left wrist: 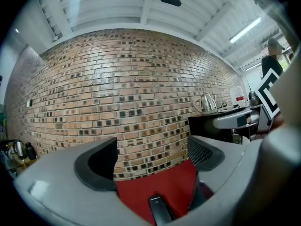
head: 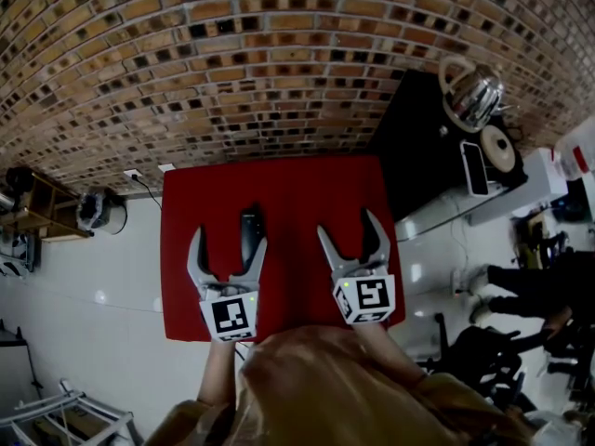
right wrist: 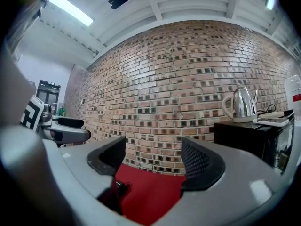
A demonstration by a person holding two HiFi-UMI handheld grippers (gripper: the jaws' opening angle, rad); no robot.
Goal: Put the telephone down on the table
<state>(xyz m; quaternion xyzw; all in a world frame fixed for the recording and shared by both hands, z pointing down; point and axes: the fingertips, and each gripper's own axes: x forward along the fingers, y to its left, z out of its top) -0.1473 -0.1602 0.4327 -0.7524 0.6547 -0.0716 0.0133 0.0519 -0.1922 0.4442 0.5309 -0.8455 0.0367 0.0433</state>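
A black telephone (head: 249,233) lies flat on the red table (head: 297,193), lengthwise toward the brick wall. My left gripper (head: 229,242) is open, and the phone sits low between its fingers, close to the right finger, with no pad pressing on it. In the left gripper view the phone (left wrist: 160,210) shows below the spread jaws of my left gripper (left wrist: 153,154). To its right my right gripper (head: 349,228) hangs over bare red cloth, open and empty. In the right gripper view my right gripper (right wrist: 153,157) holds nothing, and the phone's dark end (right wrist: 121,184) shows at lower left.
A brick wall (head: 279,54) runs behind the table. To the right stands a black cabinet (head: 418,147) with a steel kettle (head: 472,96) and a white device (head: 474,167). A person (head: 539,286) sits at far right. A shelf (head: 37,203) stands on the floor at left.
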